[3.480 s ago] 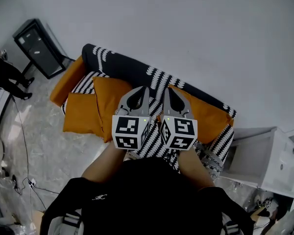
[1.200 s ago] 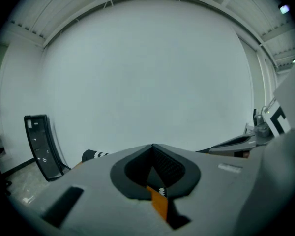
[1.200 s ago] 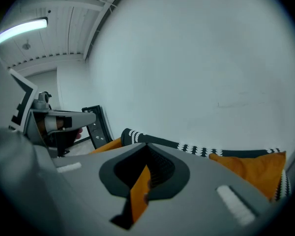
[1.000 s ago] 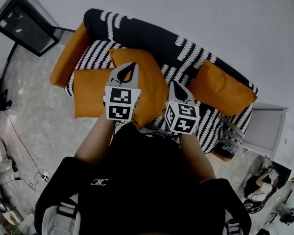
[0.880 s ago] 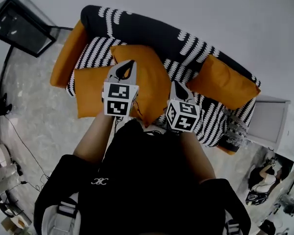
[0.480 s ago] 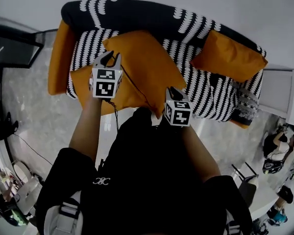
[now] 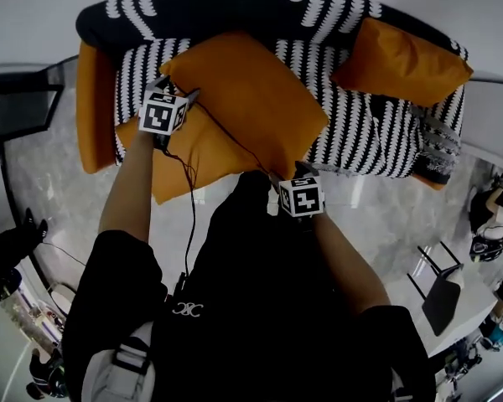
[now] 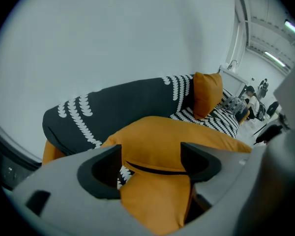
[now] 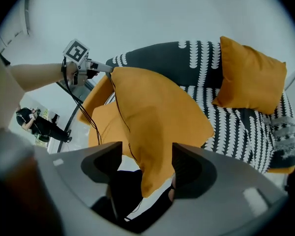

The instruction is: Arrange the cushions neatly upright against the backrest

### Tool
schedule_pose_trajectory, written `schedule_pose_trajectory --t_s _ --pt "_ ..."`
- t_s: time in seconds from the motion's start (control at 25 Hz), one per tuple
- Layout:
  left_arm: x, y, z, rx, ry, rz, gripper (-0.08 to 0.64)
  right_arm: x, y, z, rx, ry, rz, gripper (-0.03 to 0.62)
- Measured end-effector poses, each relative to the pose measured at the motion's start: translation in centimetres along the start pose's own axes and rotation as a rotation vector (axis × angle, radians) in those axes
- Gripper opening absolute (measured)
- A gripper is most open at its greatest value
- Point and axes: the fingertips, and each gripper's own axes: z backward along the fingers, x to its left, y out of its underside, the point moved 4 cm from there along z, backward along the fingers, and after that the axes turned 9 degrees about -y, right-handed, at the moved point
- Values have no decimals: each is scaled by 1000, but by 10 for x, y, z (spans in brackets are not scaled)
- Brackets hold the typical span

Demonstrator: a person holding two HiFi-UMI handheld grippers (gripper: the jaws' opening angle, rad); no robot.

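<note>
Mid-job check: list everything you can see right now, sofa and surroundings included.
Sofa: one, black-and-white patterned, orange sides, against the wall.
Cushions: three, orange; upright cushion at the backrest's right end, large cushion flat mid-seat, lower cushion beneath it, overhanging the front.
Cabinet: one, white, past the sofa's right end.
Screen: one, black, left of the sofa.
Left gripper, right gripper: grey, jaws have just been opening, cushion between each pair, unpinched.

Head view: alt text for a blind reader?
A person holds the left gripper and right gripper at opposite corners of a big cushion on a striped sofa, jaws just opening around it. A second cushion leans on the backrest.
</note>
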Motion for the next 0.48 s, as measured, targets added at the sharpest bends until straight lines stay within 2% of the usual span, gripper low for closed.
schedule_pose_trajectory --t_s 0.24,0.36,0.48 --pt "4 14 -35 106 22 -34 387 -14 1 -30 76 74 6 326" --pt "3 15 -45 132 46 -55 364 -21 -6 -38 118 118 -3 272" --pt "-2 14 -48 152 77 -79 337 -25 -7 -43 144 120 -23 230"
